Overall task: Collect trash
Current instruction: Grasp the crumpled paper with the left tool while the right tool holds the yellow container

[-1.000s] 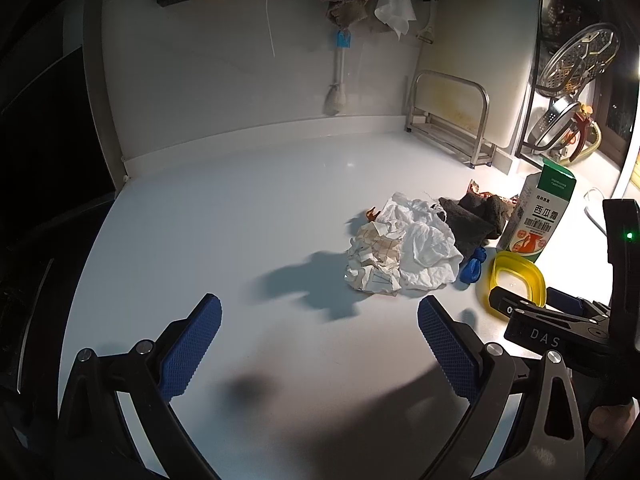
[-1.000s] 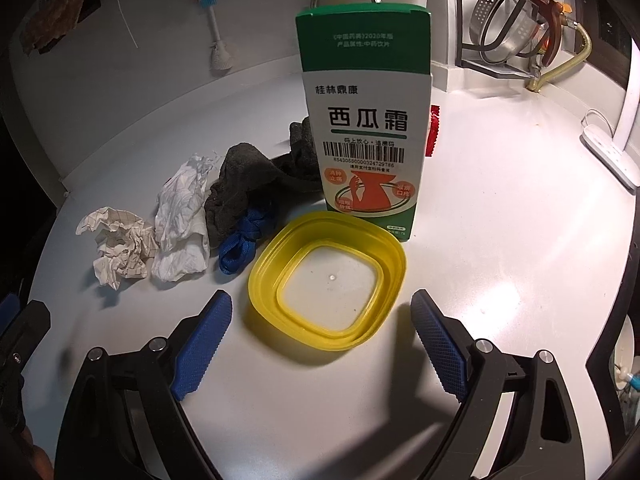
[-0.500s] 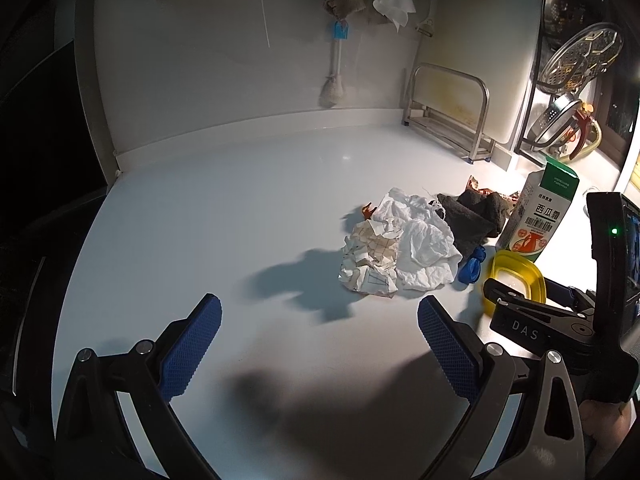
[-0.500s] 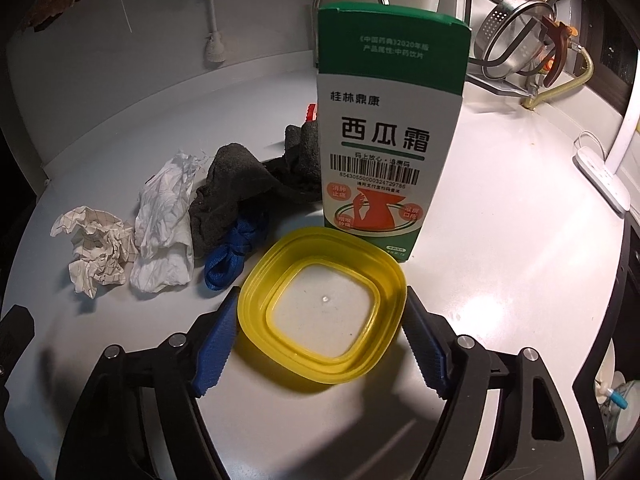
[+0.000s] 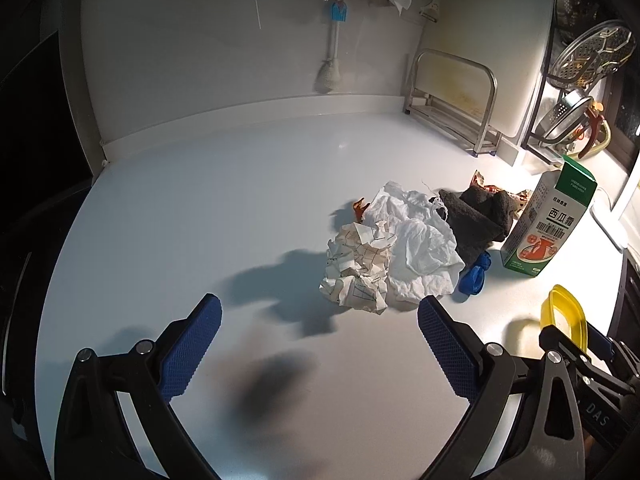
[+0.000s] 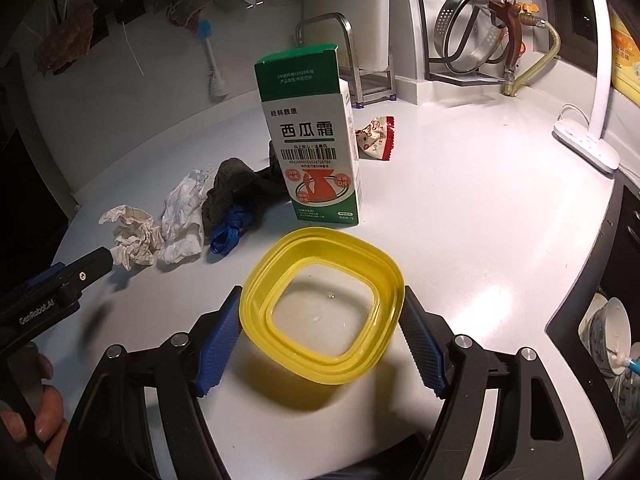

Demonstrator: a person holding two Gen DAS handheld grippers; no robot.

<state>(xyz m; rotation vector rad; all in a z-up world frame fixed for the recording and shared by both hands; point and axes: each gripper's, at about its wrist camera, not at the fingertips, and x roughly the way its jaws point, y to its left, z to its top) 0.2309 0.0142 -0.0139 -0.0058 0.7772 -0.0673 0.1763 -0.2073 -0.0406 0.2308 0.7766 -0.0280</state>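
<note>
On my left, the left tongs (image 5: 318, 342) hang spread wide with nothing between them over bare worktop (image 5: 200, 208), short of the crumpled checked paper (image 5: 358, 270) and white tissue (image 5: 420, 252). Further right lie the dark cloth (image 6: 240, 184), blue strip (image 6: 232, 228) and green-and-white carton (image 6: 316, 148), then my right tongs (image 6: 322, 332), clamped on the yellow container (image 6: 322, 308), pads against both walls. I judge the soft rim may buckle and pop free, or knock the carton just behind it.

On the white surface (image 6: 460, 220), the yellow square plastic lid (image 6: 320, 310) lies before the upright green-and-white carton (image 6: 314, 140); crumpled paper (image 6: 134, 238) lies left.
</note>
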